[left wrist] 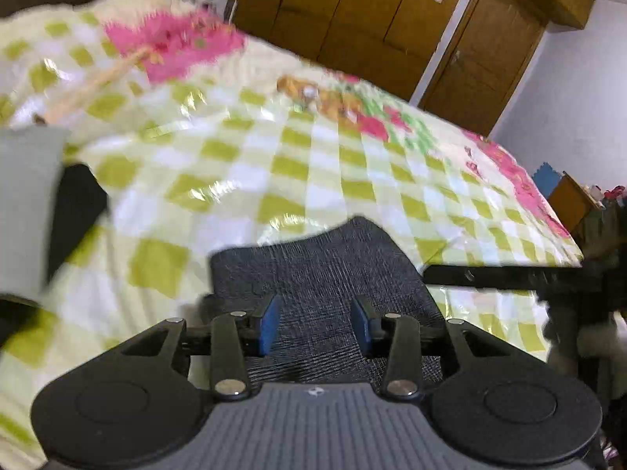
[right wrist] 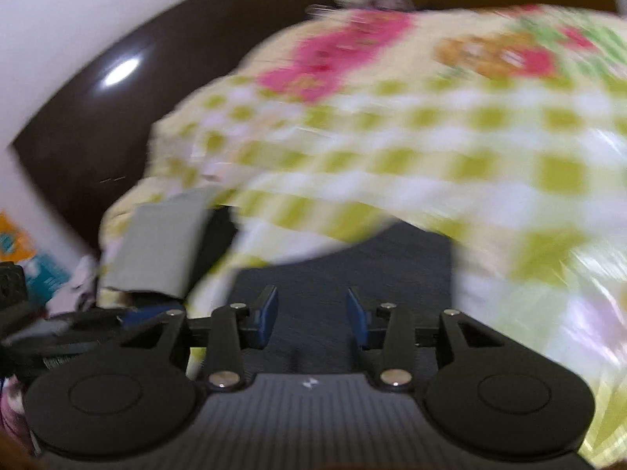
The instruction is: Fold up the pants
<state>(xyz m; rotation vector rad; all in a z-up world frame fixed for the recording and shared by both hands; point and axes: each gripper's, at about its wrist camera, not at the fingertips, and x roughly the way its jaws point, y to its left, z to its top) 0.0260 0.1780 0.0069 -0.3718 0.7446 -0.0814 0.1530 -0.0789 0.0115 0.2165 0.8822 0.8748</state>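
Checkered bedspread point(left wrist: 298, 164), folded dark pants point(left wrist: 317, 270), left claw point(left wrist: 315, 327) parted

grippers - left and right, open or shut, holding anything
left gripper: open, pads apart above the dark pants, gripping nothing.
right gripper: open, pads apart over the same pants, gripping nothing.

You have one dark pair of pants point(left wrist: 317, 270), one checked bedspread point(left wrist: 274, 164), two grippers, and one wooden wardrobe point(left wrist: 352, 11).

A home bedroom: checked bedspread point(left wrist: 298, 164) on a bed, wooden wardrobe point(left wrist: 352, 11) behind.
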